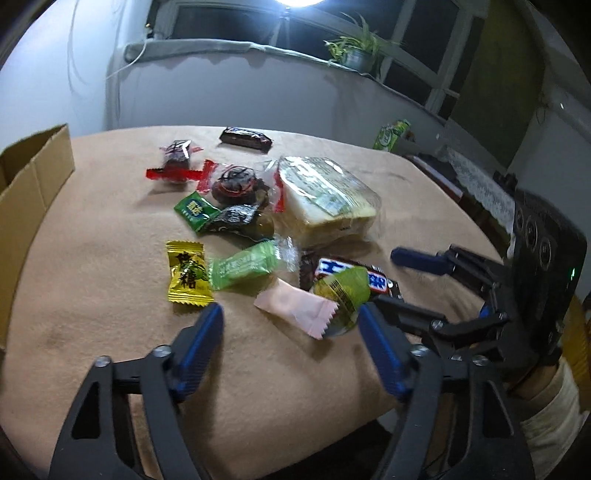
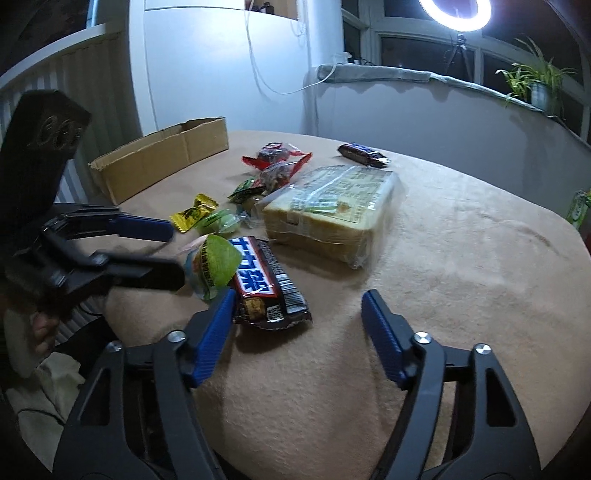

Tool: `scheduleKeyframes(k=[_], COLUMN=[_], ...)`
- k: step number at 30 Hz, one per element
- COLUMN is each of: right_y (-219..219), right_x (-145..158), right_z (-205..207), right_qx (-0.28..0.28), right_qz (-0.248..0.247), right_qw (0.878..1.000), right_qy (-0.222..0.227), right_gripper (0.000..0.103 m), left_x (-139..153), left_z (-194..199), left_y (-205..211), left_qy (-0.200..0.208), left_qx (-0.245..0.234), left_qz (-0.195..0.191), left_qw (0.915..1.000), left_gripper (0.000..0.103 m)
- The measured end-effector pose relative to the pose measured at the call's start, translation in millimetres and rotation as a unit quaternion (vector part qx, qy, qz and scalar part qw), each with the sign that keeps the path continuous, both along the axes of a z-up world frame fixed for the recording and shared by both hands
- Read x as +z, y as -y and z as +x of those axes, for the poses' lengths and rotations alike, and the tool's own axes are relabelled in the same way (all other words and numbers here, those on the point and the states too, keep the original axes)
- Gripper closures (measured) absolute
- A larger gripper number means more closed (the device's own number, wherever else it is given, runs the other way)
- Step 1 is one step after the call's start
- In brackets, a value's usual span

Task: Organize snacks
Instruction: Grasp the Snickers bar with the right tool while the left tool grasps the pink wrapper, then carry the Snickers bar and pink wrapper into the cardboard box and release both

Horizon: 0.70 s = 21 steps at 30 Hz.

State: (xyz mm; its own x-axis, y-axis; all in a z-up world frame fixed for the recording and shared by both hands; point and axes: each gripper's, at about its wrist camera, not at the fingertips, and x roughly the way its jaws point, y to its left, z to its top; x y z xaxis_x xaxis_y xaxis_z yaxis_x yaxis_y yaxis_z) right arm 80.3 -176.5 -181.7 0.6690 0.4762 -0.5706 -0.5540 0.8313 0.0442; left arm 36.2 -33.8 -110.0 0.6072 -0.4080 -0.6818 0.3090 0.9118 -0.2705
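Snacks lie scattered on a beige cloth-covered table [image 1: 92, 295]. My left gripper [image 1: 290, 310] is open just above the near edge, with a pink packet [image 1: 295, 306] on the cloth ahead of its tips. A green-lidded jelly cup [image 1: 341, 291] leans on a chocolate bar [image 1: 380, 282] by its right finger. My right gripper [image 2: 300, 295] is open too, its left finger beside that chocolate bar [image 2: 258, 284]. Farther off lie a yellow candy [image 1: 184, 275], a green candy [image 1: 243, 264], a bagged bread loaf [image 1: 325, 195], red-wrapped snacks [image 1: 236, 182] and a second chocolate bar [image 1: 245, 138].
An open cardboard box [image 1: 33, 177] stands at the table's left edge. A green packet [image 1: 391, 134] sits off the table to the far right. A windowsill with a potted plant [image 1: 354, 55] and a ring light [image 2: 454, 14] are behind. A sleeve [image 1: 546, 406] holds the right gripper.
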Motion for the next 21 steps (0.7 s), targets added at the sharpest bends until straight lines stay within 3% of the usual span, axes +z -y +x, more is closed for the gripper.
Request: scheduleKeyframes(k=[2,3,7,10,12,16,18,21], right_y=[-4.0,-7.6,-19.8,-22.3,-18.4,-4.0,5.2,12.9], right_x=[-0.8,-0.9,-3.0,-3.6,-3.1,-4.1,-4.9,-4.6], right_z=[1.0,2.9,7.3,4.2,1.8,-5.7,-9.7,-13.2], right_qx=[0.012,0.017,0.034,0.031,0.023,0.0,-0.013,-0.023], right_qz=[0.0,0.0,0.004,0.001,0.008,0.022,0.026,0.028], right_qw=[1.0,1.0,0.999,1.0,1.0,1.0,1.0,0.999], right_qy=[0.001,0.001,-0.004,-0.001,-0.003,-0.006,-0.009,-0.01], right_gripper=[0.037,0.038,0.059,0.06,0.061,0.061,0.061,0.061], left_x=[0.7,0.1,-1.8,-2.2,-1.4,-4.5,-5.3,-5.2], left_z=[2.0,3.6,5.4,3.6,1.1,-7.0,-7.4,-4.5], left_y=[-3.8,-5.3,-8.9,0.0,3.6,6.1,2.1,-8.3], left_qy=[-0.001,-0.004,-0.01,-0.009,-0.011,-0.011,-0.01,-0.011], left_qx=[0.006,0.009,0.013,0.0,-0.007,-0.017,-0.012,0.005], left_qz=[-0.003,-0.003,-0.007,0.006,0.007,0.02,0.022,0.018], left_qw=[1.0,0.9999,0.9998,0.9999,0.9999,0.9996,0.9996,0.9998], left_gripper=[0.036,0.042,0.048,0.055,0.067,0.07,0.082,0.089])
